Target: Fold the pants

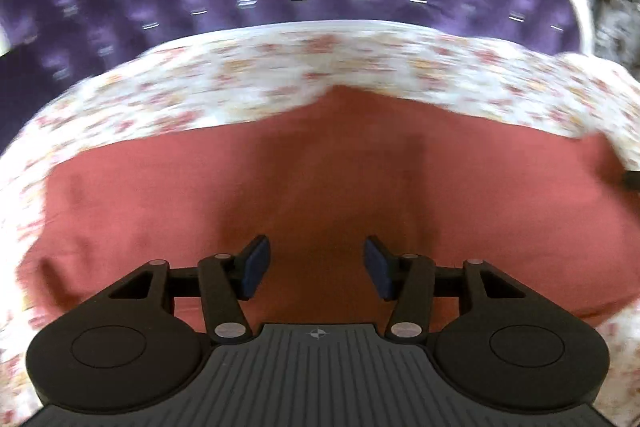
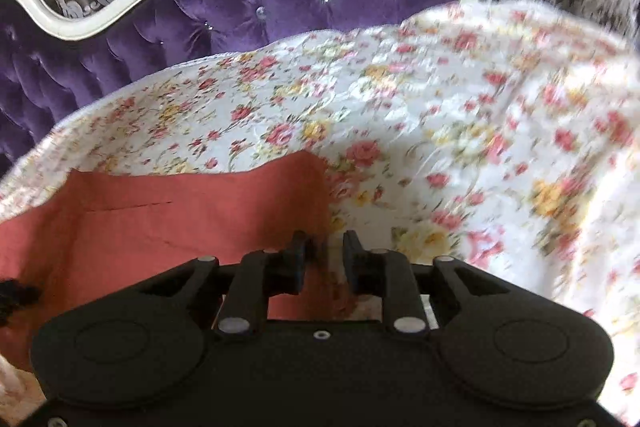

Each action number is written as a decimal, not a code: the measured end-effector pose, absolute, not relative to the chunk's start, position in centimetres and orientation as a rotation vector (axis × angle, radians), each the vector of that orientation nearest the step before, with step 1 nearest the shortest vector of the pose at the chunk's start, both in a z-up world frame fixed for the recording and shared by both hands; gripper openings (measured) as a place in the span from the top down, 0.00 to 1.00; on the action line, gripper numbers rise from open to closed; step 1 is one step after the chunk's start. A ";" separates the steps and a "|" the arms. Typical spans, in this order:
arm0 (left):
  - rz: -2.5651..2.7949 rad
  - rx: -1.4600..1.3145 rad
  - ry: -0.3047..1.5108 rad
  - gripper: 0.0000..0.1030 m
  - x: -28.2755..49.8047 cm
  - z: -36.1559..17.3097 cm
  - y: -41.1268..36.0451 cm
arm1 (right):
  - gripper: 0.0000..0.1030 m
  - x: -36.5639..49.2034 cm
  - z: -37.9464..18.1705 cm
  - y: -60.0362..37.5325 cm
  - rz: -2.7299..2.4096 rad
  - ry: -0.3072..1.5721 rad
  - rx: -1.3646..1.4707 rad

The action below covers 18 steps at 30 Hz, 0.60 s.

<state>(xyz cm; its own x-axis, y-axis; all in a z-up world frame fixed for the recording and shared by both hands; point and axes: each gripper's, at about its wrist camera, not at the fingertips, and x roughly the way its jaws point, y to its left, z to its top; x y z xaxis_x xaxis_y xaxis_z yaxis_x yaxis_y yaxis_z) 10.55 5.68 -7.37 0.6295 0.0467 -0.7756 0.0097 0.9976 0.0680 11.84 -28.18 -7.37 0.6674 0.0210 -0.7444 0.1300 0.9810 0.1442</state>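
On the floral spread [image 2: 400, 99] lie the pants [image 1: 320, 179]. Left gripper [image 1: 316, 267] hovers half-open, empty. Right gripper [image 2: 323, 247], narrowly parted, straddles their edge without pinching.

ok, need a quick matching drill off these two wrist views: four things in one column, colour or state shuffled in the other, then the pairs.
Things:
1. pants
2. bedspread
3. headboard
4. left gripper

Colour or state:
A. purple, tufted, white frame
B. open, nothing between the pads
C. plain salmon-red, lying flat
D. white with pink and yellow flowers

Pairs: 1-C, 2-D, 3-A, 4-B

The left gripper hangs over the pants with its pads apart.
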 end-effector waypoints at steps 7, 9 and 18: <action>0.047 -0.068 0.984 0.46 9.3 -8.9 12.2 | 0.68 12.2 -2.9 -24.5 -0.041 0.682 0.085; 0.056 -0.047 0.988 0.46 9.2 -8.7 12.2 | 0.68 13.3 -2.2 -22.7 0.045 0.679 0.085; 0.118 -0.111 0.973 0.46 9.0 -8.6 15.9 | 0.68 20.5 -4.2 -10.0 0.418 0.753 -0.007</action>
